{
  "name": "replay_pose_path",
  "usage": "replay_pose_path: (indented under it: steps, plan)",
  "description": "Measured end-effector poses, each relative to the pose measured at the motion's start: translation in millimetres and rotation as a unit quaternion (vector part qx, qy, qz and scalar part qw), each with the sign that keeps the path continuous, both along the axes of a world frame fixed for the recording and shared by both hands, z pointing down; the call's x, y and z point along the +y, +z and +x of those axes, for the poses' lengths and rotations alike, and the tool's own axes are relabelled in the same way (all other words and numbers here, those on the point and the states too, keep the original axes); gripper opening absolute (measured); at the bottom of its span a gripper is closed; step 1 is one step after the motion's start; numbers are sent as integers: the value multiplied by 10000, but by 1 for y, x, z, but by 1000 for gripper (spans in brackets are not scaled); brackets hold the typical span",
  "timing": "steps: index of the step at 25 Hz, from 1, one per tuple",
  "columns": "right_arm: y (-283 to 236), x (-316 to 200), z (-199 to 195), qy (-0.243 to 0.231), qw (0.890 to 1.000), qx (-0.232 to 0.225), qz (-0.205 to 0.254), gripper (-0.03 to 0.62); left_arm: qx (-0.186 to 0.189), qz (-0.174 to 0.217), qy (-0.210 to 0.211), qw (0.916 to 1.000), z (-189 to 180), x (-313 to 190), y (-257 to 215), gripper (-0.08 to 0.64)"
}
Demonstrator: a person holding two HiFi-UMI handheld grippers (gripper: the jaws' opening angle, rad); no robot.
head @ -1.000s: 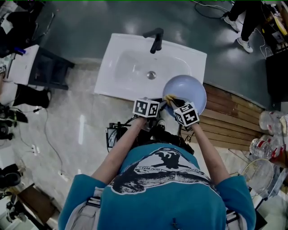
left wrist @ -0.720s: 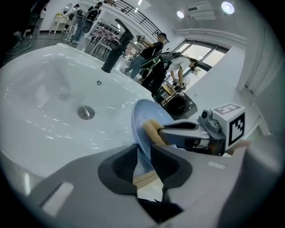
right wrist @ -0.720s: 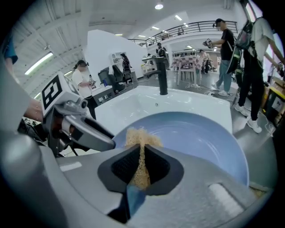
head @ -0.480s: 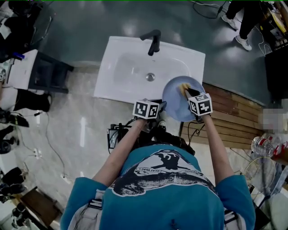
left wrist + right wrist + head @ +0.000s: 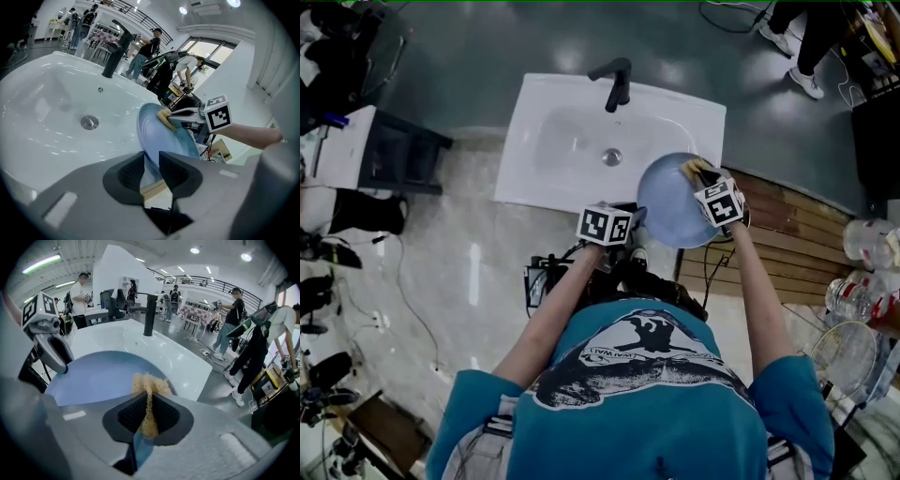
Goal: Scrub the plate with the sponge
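scrubbing under way | clenched left gripper (image 5: pixel 151 171) on near rim of plate (image 5: pixel 164 140), held it tilted at sink (image 5: pixel 525 122) corner | grasped sponge (image 5: pixel 149 383) in right gripper (image 5: pixel 149 414) fingers (image 5: pixel 169 414), pressed it at plate's far rim, across the face from left gripper | judged next stroke back toward left

Both arms reach forward and down, elbows slightly bent. Left forearm (image 5: pixel 555 305) angles inward toward body's midline. Left tongs (image 5: pixel 636 217) tilt downward, jaws part-way apart, pads clamped either side of plate (image 5: pixel 670 211) rim, holding it on edge. Right forearm (image 5: pixel 757 281) runs almost straight ahead, outboard of left. Right tongs (image 5: pixel 699 172) pitch more steeply down, jaws pinched on sponge (image 5: pixel 692 169), which is squashed thin between pads, its free end against plate face. Marker cubes on both tongs face upward.
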State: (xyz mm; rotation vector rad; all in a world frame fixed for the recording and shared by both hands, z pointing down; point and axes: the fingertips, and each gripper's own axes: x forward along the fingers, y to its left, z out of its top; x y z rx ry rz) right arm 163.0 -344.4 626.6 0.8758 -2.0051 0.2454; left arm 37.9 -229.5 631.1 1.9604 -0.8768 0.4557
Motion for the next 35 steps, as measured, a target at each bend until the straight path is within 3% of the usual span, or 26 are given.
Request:
replay_pose_path:
  steps: [10,21,35]
  plan:
    - [5,38,-13,148,9986,-252,-444,34,19,-30,-333,9994,-2,0,1,103]
    - [9,117,-52,-299,9943,-513,-881,34,14,-111,-921,9957,-6,-4,1,83]
    - [9,160,-69,-711,9795,-921,-1643,34,-231,72,-993,9948,-8,-8,-1,72]
